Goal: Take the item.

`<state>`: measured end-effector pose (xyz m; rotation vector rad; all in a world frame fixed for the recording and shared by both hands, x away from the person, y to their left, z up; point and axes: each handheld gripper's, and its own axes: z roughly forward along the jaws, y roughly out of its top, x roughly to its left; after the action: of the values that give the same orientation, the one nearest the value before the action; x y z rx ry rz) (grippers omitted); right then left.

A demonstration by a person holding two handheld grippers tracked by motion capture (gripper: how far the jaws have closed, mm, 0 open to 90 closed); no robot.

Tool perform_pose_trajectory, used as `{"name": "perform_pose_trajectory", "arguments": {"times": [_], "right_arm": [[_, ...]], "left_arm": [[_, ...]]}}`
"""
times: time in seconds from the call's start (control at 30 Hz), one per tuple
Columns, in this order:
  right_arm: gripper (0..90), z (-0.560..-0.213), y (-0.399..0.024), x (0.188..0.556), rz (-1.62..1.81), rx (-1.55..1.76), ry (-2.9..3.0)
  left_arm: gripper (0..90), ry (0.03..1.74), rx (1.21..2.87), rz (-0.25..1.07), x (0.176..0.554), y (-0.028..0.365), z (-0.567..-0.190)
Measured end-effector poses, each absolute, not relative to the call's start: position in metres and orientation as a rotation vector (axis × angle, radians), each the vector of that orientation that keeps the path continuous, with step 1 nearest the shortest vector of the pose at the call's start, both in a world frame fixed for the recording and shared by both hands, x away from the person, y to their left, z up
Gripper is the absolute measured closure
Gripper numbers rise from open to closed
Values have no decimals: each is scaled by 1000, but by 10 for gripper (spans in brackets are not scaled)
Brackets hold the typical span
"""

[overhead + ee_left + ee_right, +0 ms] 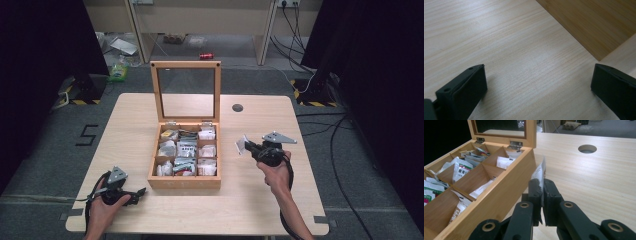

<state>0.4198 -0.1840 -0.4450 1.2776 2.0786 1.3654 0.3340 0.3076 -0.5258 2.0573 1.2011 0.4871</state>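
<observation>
High view: table, wooden box at centre with lid up, packets in its compartments. Right gripper right of box, jaws clamped on white sachet. Left gripper near box's front-left corner, jaws apart, nothing between.

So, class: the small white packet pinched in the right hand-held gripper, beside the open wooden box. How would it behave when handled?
The white packet is probably light and floppy: it looks thin and flat, standing above the right hand-held gripper. Likely creases easily; those in the wooden box lie bent.
</observation>
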Motion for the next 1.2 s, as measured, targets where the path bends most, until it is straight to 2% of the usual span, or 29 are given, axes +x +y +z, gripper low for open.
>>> {"name": "perform_pose_trajectory", "arguments": {"times": [1.2], "right_arm": [[850, -484, -181, 427, 1249, 1356, 2161]], "left_arm": [[0, 1201, 2057, 487, 334, 308, -526]]}}
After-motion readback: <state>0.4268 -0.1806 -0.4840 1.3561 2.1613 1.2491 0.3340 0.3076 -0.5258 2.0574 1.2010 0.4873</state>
